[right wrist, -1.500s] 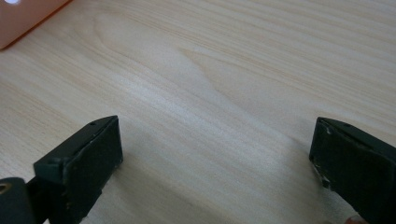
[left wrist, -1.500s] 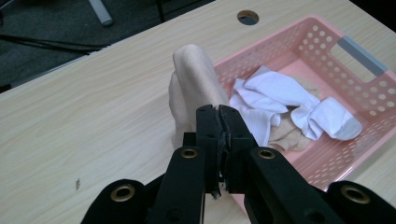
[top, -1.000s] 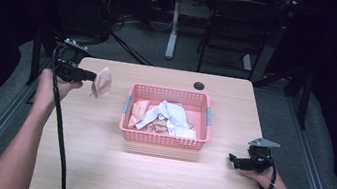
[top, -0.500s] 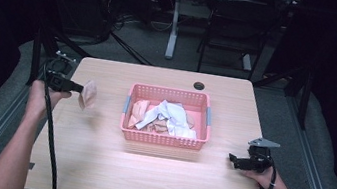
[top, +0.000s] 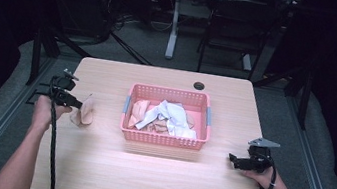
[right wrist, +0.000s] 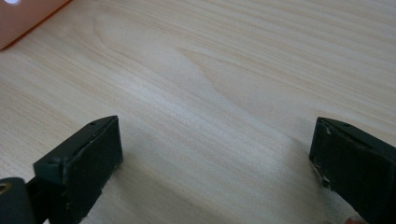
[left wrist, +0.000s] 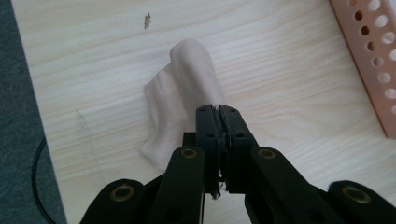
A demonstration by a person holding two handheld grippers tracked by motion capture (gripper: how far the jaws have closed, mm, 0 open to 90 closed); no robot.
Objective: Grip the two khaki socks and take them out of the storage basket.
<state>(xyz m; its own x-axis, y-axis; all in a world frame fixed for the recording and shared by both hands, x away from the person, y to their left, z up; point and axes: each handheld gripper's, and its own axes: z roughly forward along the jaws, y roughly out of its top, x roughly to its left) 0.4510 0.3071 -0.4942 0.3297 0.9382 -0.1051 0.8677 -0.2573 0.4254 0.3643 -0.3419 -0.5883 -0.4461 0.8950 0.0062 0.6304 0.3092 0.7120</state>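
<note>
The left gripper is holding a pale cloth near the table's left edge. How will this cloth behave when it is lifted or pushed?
Probably floppy: the pale cloth hangs in soft folds from the shut left gripper. It looks light, since a pinch on one edge carries it. Pushed along the table, it would likely bunch up rather than slide or roll.

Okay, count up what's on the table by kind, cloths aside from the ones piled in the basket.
Baskets: 1, the pink basket
Loose cloths: 1, the beige cloth held by the left gripper
Grippers: 2, with the right gripper
Total: 4
</note>
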